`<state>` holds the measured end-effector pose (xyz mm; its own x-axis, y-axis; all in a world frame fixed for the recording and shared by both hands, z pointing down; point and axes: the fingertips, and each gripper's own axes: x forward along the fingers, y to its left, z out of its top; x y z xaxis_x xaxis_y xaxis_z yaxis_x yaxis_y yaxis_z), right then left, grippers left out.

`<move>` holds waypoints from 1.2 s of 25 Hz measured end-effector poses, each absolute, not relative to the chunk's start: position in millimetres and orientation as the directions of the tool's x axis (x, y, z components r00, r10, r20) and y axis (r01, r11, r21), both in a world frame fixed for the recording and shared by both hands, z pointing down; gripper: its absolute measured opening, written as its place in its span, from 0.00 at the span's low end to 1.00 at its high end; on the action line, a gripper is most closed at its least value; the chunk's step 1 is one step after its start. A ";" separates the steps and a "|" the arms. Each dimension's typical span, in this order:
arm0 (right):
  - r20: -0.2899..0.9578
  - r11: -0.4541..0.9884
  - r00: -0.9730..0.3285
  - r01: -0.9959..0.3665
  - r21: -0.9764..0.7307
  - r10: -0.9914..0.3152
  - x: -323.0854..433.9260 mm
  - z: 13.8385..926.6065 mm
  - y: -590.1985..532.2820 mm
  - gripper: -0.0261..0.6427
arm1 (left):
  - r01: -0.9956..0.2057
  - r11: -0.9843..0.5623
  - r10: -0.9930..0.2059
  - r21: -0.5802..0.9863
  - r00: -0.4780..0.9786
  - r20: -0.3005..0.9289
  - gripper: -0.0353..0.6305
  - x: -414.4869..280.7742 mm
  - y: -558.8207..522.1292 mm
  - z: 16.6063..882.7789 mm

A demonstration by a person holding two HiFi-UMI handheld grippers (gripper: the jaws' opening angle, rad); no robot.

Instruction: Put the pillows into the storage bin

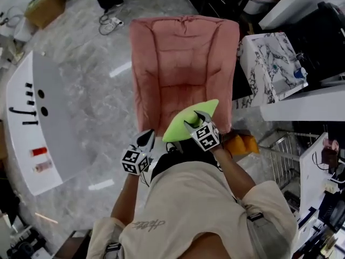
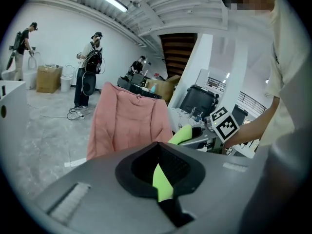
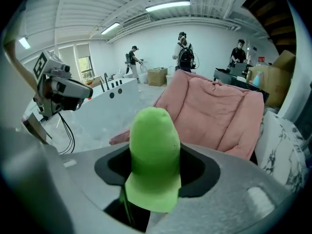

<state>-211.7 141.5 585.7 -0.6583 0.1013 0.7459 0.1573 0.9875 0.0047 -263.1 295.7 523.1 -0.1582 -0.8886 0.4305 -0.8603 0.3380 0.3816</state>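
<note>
Overhead, the person's bare right forearm reaches forward from the shoulder, and the right gripper [image 1: 197, 119] points forward and down towards a pink armchair [image 1: 180, 63]. Its jaws are clamped on the near end of a green pillow [image 1: 180, 127], which sticks out of them in the air just in front of the chair's seat edge. The bare left forearm also reaches forward. The left gripper [image 1: 146, 139] sits beside the right one, just short of the pillow's end. Its jaws are drawn together, with only a thin green strip in the slit, and I cannot tell what that strip is. An orange pillow [image 1: 243, 143] lies under the right arm, next to a wire basket [image 1: 288, 150]. Each gripper's cube bears black-and-white square markers. Script on the back of the beige shirt [image 1: 188, 209] is too small to read
</note>
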 end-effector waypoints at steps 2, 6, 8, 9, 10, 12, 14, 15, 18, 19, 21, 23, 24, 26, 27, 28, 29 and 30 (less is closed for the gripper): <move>0.747 0.990 -0.659 0.142 0.010 0.087 -196.0 579.9 143.1 0.42 | -0.864 0.320 -0.889 0.389 -0.132 0.437 0.08 -257.4 294.6 529.4; 0.743 0.996 -0.666 0.091 -0.007 0.065 -157.3 567.4 142.8 0.42 | -0.875 0.272 -0.895 0.400 -0.078 0.439 0.08 -238.3 277.5 532.0; 0.739 0.999 -0.672 0.046 -0.024 0.049 -136.0 563.2 142.7 0.42 | -0.885 0.237 -0.898 0.400 -0.043 0.437 0.08 -226.7 265.1 531.4; 0.738 0.999 -0.673 0.025 -0.033 0.041 -125.7 561.9 142.8 0.42 | -0.891 0.218 -0.899 0.399 -0.025 0.437 0.08 -221.2 258.4 531.0; 0.737 0.999 -0.675 0.004 -0.042 0.034 -115.8 560.8 142.8 0.42 | -0.896 0.198 -0.899 0.396 -0.005 0.438 0.08 -215.9 251.3 530.3; 0.736 0.997 -0.676 -0.038 -0.065 0.022 -95.2 559.4 141.0 0.42 | -0.908 0.157 -0.895 0.388 0.036 0.445 0.08 -204.2 235.5 528.6; 0.732 0.992 -0.681 -0.088 -0.087 0.004 -73.2 557.5 133.2 0.42 | -0.918 0.118 -0.886 0.379 0.074 0.457 0.08 -190.5 216.5 528.0; 0.729 0.989 -0.684 -0.115 -0.097 -0.007 -61.8 556.9 127.3 0.42 | -0.921 0.101 -0.881 0.375 0.092 0.464 0.08 -183.1 206.1 528.7; 0.724 0.971 -0.688 -0.201 -0.130 -0.045 -22.2 559.1 110.5 0.42 | -0.926 0.044 -0.860 0.375 0.156 0.486 0.08 -154.2 175.9 532.2; 0.726 0.962 -0.685 -0.234 -0.138 -0.063 -5.9 561.3 106.1 0.42 | -0.926 0.018 -0.850 0.377 0.184 0.493 0.08 -141.6 166.7 533.2; 0.733 0.940 -0.673 -0.306 -0.149 -0.102 29.4 567.3 96.6 0.42 | -0.924 -0.039 -0.828 0.380 0.243 0.506 0.08 -114.4 147.8 535.5; 0.741 0.915 -0.657 -0.373 -0.154 -0.143 64.1 575.6 83.6 0.42 | -0.920 -0.091 -0.807 0.382 0.293 0.513 0.08 -88.2 126.8 537.8; 0.744 0.901 -0.648 -0.405 -0.154 -0.164 80.5 580.6 76.0 0.42 | -0.917 -0.116 -0.798 0.382 0.315 0.514 0.08 -76.4 115.9 538.5; 0.755 0.870 -0.623 -0.469 -0.152 -0.204 114.1 591.8 61.8 0.42 | -0.911 -0.163 -0.780 0.379 0.354 0.516 0.08 -53.4 95.4 539.2; 0.765 0.853 -0.605 -0.500 -0.148 -0.222 131.7 598.1 55.6 0.42 | -0.907 -0.185 -0.771 0.378 0.372 0.516 0.08 -42.0 86.0 539.2; 0.773 0.835 -0.586 -0.532 -0.142 -0.243 148.8 604.8 49.2 0.42 | -0.903 -0.205 -0.763 0.378 0.389 0.517 0.08 -31.3 77.1 539.1; 0.779 0.814 -0.568 -0.565 -0.134 -0.265 165.0 612.0 42.7 0.42 | -0.898 -0.222 -0.754 0.379 0.404 0.517 0.08 -21.5 68.8 539.2; 0.787 0.790 -0.547 -0.599 -0.129 -0.286 180.5 620.3 36.9 0.42 | -0.894 -0.236 -0.746 0.381 0.418 0.518 0.08 -12.8 61.3 539.9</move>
<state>180.5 36.9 620.3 -0.5470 -0.2858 0.7868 -0.5990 0.7902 -0.1293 -12.8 61.3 539.9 0.4182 -0.7460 0.5182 -0.8938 -0.2362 0.3812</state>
